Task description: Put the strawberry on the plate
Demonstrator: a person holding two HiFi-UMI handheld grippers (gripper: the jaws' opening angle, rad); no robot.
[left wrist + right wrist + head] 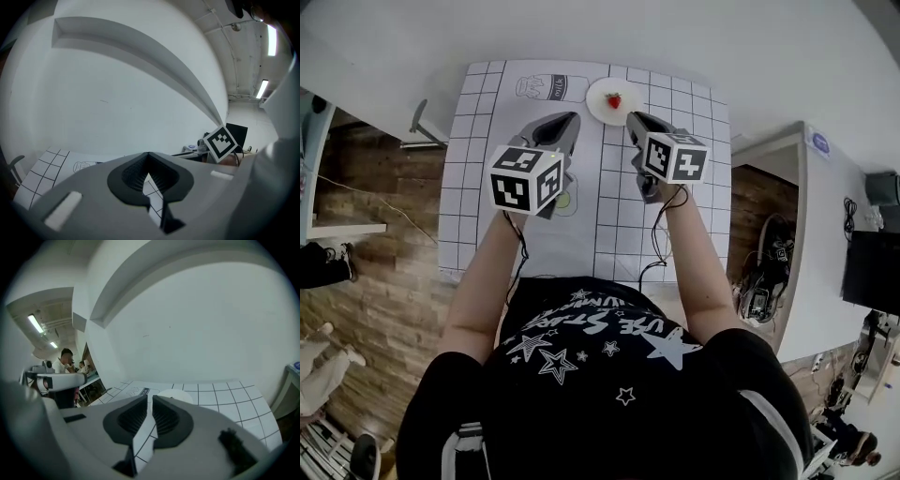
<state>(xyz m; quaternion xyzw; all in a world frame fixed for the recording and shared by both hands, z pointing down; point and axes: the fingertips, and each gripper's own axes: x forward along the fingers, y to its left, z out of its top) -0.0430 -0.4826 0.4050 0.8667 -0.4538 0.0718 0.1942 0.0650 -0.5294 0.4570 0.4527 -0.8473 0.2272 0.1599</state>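
One strawberry (613,100), sitting mid one white plate (595,106), plate at far edge of grid mat (473,187). Two grippers, both on near side of plate, strawberry clear of both. Left gripper (566,124) near-left of plate, jaws pressed together, empty. Right gripper (635,120) just near-right of plate, thin slit between jaws, nothing in it.

Bright, even light, fisheye-warped with dark corners; near jaws look perhaps soft.
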